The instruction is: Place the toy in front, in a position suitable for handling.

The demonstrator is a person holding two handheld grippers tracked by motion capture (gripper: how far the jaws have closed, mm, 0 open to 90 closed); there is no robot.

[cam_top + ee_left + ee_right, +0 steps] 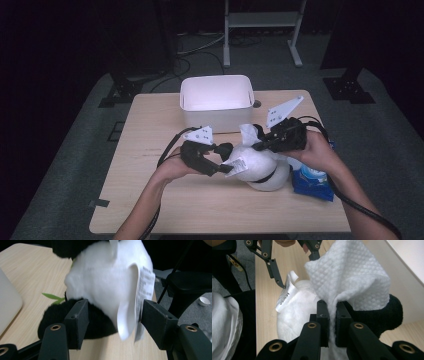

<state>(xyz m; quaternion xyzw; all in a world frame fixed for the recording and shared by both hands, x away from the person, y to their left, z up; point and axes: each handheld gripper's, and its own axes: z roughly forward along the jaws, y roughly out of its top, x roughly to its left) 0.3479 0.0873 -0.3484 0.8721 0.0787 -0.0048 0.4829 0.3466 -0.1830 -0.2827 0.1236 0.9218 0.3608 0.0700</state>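
- White wet wipe (352, 277) pinched flat between the right gripper (332, 315) jaws, which are closed right down on it; the wipe stands up over the plush panda (260, 167).
- Panda lies on the table (150, 150), in front of the white bin (216, 100), long axis left-right.
- Left gripper (113, 320) about half open, jaws either side of the panda's sewn-in label (143, 290); the right jaw just touches it, no firm hold.
- Blue wipe pack (312, 181) just right of the panda.
- Judgement: wiping falls to the right gripper, panda directly under its tips; left steadies.
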